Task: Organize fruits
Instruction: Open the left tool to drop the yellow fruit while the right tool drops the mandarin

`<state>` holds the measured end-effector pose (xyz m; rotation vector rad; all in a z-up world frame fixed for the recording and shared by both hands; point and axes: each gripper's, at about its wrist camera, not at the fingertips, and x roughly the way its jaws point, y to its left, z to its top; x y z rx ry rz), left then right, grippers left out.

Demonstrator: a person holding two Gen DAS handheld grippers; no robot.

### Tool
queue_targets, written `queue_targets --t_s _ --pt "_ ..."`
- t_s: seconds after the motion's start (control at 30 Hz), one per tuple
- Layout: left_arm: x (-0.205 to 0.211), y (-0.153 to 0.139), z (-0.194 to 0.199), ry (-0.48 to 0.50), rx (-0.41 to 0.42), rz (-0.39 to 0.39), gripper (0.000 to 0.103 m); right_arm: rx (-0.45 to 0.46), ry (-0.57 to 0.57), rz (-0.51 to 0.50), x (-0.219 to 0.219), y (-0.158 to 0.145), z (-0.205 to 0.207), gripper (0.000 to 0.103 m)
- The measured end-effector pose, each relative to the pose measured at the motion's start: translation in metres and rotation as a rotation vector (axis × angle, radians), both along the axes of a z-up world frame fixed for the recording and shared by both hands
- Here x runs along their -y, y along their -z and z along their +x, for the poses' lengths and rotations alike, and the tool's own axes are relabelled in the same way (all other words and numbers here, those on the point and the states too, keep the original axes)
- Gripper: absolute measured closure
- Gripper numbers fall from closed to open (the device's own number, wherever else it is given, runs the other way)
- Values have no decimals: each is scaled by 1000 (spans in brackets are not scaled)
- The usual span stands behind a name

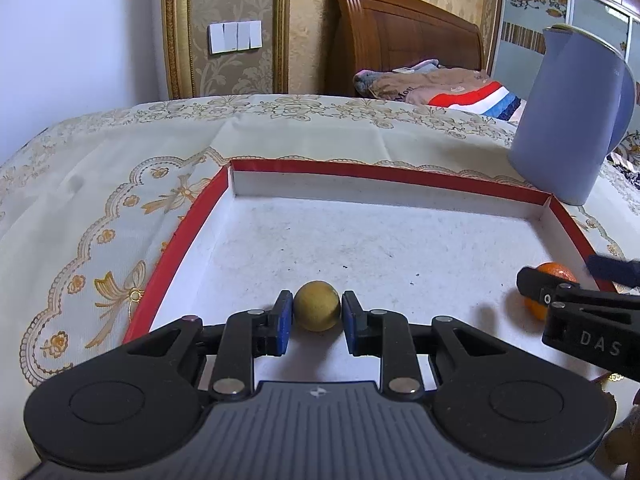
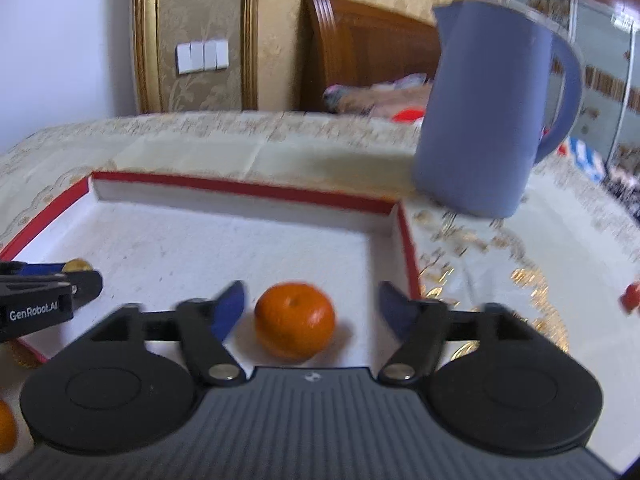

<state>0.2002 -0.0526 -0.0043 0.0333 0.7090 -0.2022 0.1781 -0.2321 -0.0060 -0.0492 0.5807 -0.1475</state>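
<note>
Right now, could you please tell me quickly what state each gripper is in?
Left gripper: shut on the yellow-green fruit.
Right gripper: open, with the orange lying free between its fingers.

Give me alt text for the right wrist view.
The right gripper stands open around a round orange mandarin lying in the shallow red-rimmed white box. The left gripper enters at left; a blue plastic jug stands beyond the box.

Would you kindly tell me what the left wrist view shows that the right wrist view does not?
Only the left wrist view shows the left gripper shut on the yellowish round fruit. Only the right wrist view shows the right gripper open around the orange, with a small red fruit at its edge. Both show the red-rimmed tray and blue jug.
</note>
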Motion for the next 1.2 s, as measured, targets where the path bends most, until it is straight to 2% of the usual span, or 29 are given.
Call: queue_targets --t_s 0.1,0.2,0.27,0.33,0.43,0.57,0.8,0.9,1.03,1.2 --pt "-1 0 -2 6 6 -2 77 1 -17 -24 -5 1 -2 19" --pt "-2 -1 -4 7 19 -11 77 23 -21 -29 -6 -2 -5 7" --pt "-4 -3 -6 6 29 -25 73 41 -18 -42 -6 -3 -7 3" --pt "-4 -4 -7 6 40 -28 67 45 -21 -41 -6 -3 -8 2" --pt "-4 -5 -11 4 70 -18 53 47 -27 -23 -5 -4 -8 1" --pt "-2 -9 -17 3 119 -7 52 52 -27 -20 -5 -4 -10 0" --pt "-10 -13 -25 -3 140 -35 52 69 -40 -7 -6 -4 -17 0" --pt "-15 -14 -33 -11 151 -38 52 89 -32 20 -2 -5 -25 0" --pt "-24 -14 -47 -29 173 -44 44 98 -30 61 4 -5 -33 0" --pt "-40 -13 -69 -41 200 -75 43 126 -29 114 9 -4 -55 0"
